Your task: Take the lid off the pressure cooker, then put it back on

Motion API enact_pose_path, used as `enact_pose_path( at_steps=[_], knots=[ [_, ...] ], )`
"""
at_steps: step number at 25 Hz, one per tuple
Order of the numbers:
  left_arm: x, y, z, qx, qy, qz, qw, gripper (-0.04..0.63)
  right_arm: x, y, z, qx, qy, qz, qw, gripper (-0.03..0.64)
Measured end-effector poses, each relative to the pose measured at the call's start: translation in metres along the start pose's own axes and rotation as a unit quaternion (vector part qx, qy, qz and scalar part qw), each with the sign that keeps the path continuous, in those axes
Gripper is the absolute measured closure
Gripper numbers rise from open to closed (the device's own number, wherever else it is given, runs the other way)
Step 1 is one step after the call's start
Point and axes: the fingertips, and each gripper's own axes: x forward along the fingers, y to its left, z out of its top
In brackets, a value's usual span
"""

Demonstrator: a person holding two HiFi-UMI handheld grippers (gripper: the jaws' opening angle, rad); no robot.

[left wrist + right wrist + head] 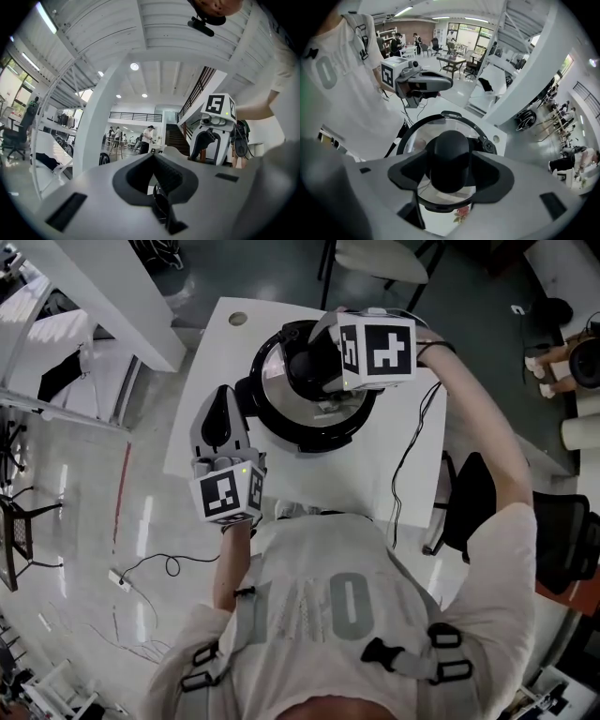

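Counting big to small: one bench [225, 352], one cooker [309, 432], one lid [272, 371], one knob [449, 150], two tools.

Cooker stands mid-bench. Lid is seated on it, glass with a black rim, and looks level. Knob stands upright at the lid's centre.

Right tool [450, 171] hangs over the cooker and points steeply down. The knob is straight ahead of it, between the jaws, one pad on each side. Jaws are fairly wide and closed round the knob. As far as its own view shows, the pads sit against both sides, so I read it as gripping.

Left tool [154, 174] is off the cooker's left side, near the bench's front-left edge. It points about level, past the cooker into the room. Jaws are together with nothing between them, and it touches nothing.

Key relation: the knob's axis is vertical and the right tool lines up with it from above, so the lift is straight up. The lid is round, so there is no long axis to align. Right hand is on the job, left is well clear.

My read: the lid grasp is just made and the lift is not yet begun. Risk is a tilt if the pull goes off-axis.
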Motion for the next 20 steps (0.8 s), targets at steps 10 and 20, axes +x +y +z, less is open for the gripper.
enact_pose_path(
  at_steps=[10,20],
  knots=[
    [0.004,0.003,-0.009,-0.006,0.01,-0.003,0.9999,0.578,0.023,-0.003,-0.001,0.037,0.059,0.087,0.994,0.319],
    [0.009,-0.001,-0.014,-0.005,0.014,-0.013,0.9998,0.578,0.03,-0.001,-0.001,0.032,0.1,0.109,0.989,0.322]
  ],
)
